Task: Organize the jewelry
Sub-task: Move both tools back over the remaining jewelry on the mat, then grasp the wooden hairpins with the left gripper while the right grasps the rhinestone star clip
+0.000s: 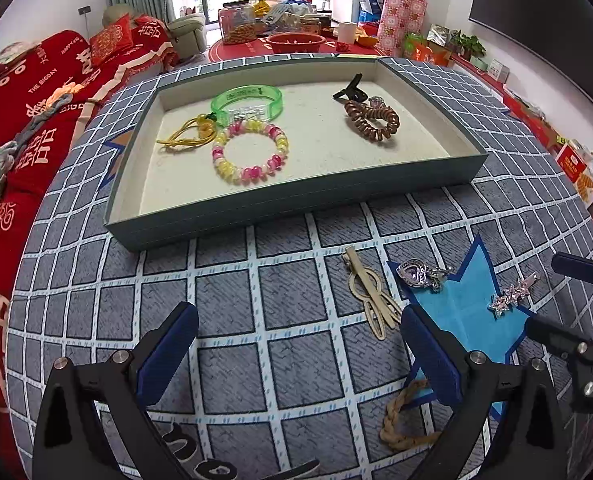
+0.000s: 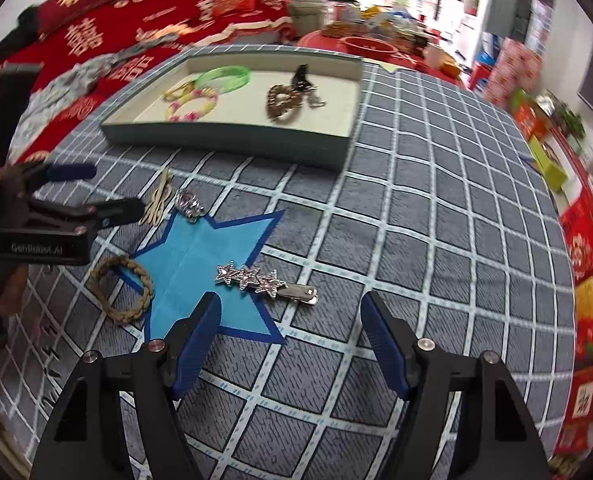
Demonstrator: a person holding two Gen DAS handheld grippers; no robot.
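Right wrist view: a silver star hair clip (image 2: pixel 265 281) lies on the worktop (image 2: pixel 436 240) before the right hand-held gripper's (image 2: pixel 290 344) wide, empty jaws, while the tray (image 2: pixel 224 136) holds bracelets.

A grey checked cloth (image 1: pixel 232 320) with white grid lines covers the worktop. To the left stands a sofa under a red cover (image 1: pixel 28 92) with cream lettering. Beyond, a red table (image 1: pixel 256 46) carries a red bowl (image 1: pixel 295 42), a clear jar (image 1: pixel 237 24) and a white cup (image 1: pixel 347 32).
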